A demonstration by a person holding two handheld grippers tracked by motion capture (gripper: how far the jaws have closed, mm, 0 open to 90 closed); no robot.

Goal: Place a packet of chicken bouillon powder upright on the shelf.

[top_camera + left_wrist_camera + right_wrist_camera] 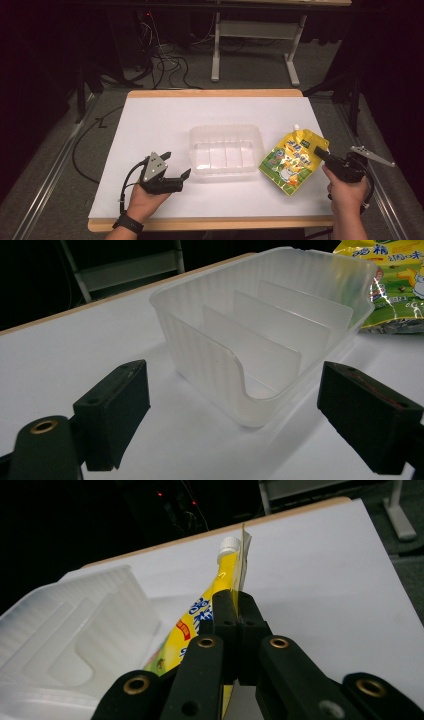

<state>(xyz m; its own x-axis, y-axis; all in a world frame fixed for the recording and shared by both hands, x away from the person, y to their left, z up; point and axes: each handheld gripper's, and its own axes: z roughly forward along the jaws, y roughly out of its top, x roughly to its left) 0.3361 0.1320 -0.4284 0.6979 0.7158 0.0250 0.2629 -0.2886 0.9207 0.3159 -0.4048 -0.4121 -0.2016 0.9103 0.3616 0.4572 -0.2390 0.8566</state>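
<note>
Two hand-held black two-jaw grippers at near table edge, forearms entering from below. Left gripper [176, 166] resting low on white table sheet [150, 125], jaws spread wide, nothing between them; pointed toward short end of clear plastic tray. Right gripper [323, 154] at right edge of sheet, jaws clenched on upper right edge of yellow-green spouted drink pouch [292, 160]; grip seen close in right gripper view [239, 605], pads pinched flat on thin side seam of pouch [220, 587].

Pouch: tilted, lower corner at or close above sheet, white screw cap [296, 127] pointing to far side; just right of tray, near its right wall, contact not discernible. Printed front facing up toward high camera.

Translucent rectangular plastic tray with upright internal dividers [226, 150] at centre of sheet, between both grippers, open side up, compartments bare. In left gripper view, tray [260, 340] just beyond jaw tips, not touched; pouch [395, 285] behind its far corner.

Wooden table rim [215, 93] beyond sheet. Farther back: white metal stand legs [216, 50] and dark cables [165, 65] on grey floor.
</note>
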